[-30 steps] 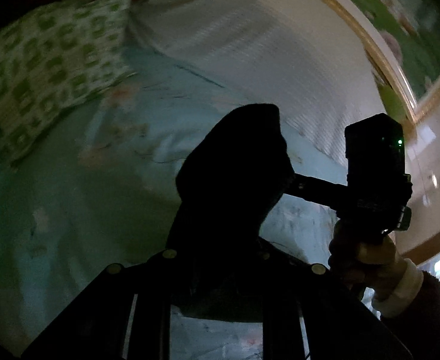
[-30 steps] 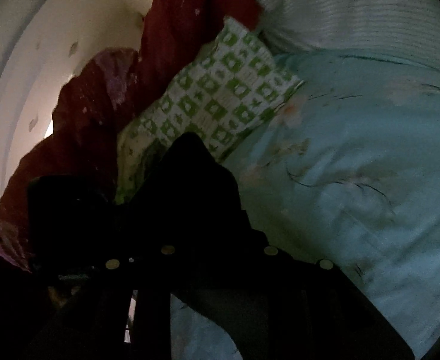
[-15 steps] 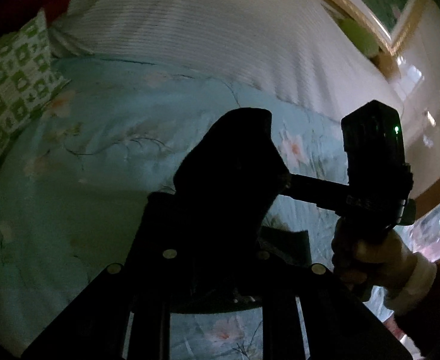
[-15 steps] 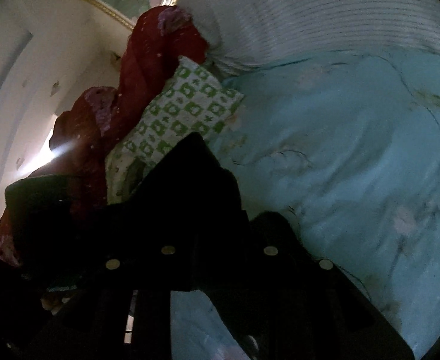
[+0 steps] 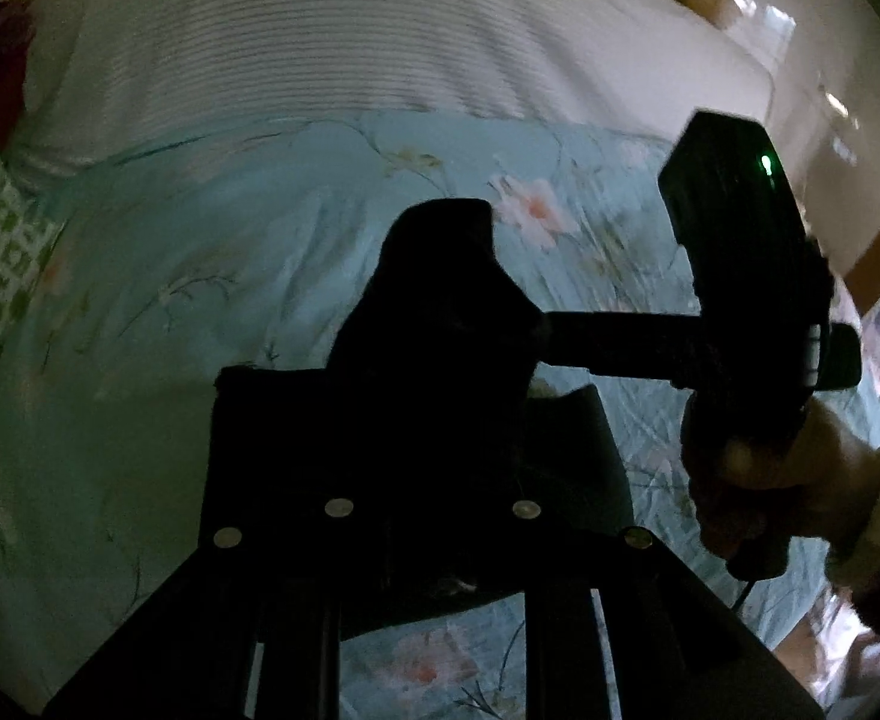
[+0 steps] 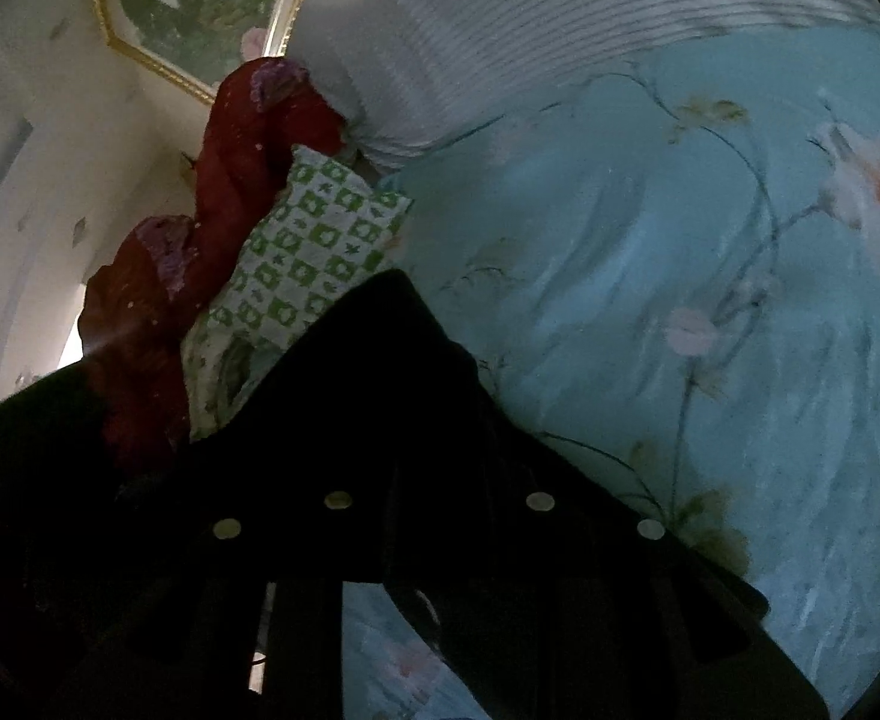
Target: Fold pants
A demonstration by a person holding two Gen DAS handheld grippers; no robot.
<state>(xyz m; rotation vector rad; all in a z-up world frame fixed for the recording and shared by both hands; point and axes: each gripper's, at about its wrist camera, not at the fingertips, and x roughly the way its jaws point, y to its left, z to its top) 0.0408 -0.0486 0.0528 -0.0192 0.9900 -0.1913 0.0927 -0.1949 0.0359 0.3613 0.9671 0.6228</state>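
The black pants (image 5: 380, 420) hang bunched from both grippers above the light blue floral bedspread (image 5: 200, 312). My left gripper (image 5: 434, 324) is shut on a fold of the pants. The right gripper's body (image 5: 740, 276) shows at the right of the left wrist view, held by a hand, its fingers reaching into the same bunch of cloth. In the right wrist view my right gripper (image 6: 380, 396) is shut on the pants (image 6: 500, 540), which drape down to the lower right. The fingertips are hidden in the dark cloth.
A white ribbed cover (image 5: 350, 42) lies across the far side of the bed. A green-and-white patterned pillow (image 6: 314, 264) and a dark red blanket (image 6: 230, 192) sit at the left. A framed picture (image 6: 200, 6) hangs on the wall.
Both grippers have swung to the right across the bed with the pants; the pillow has slid to the left edge. More of the pants now hangs spread below the grippers.
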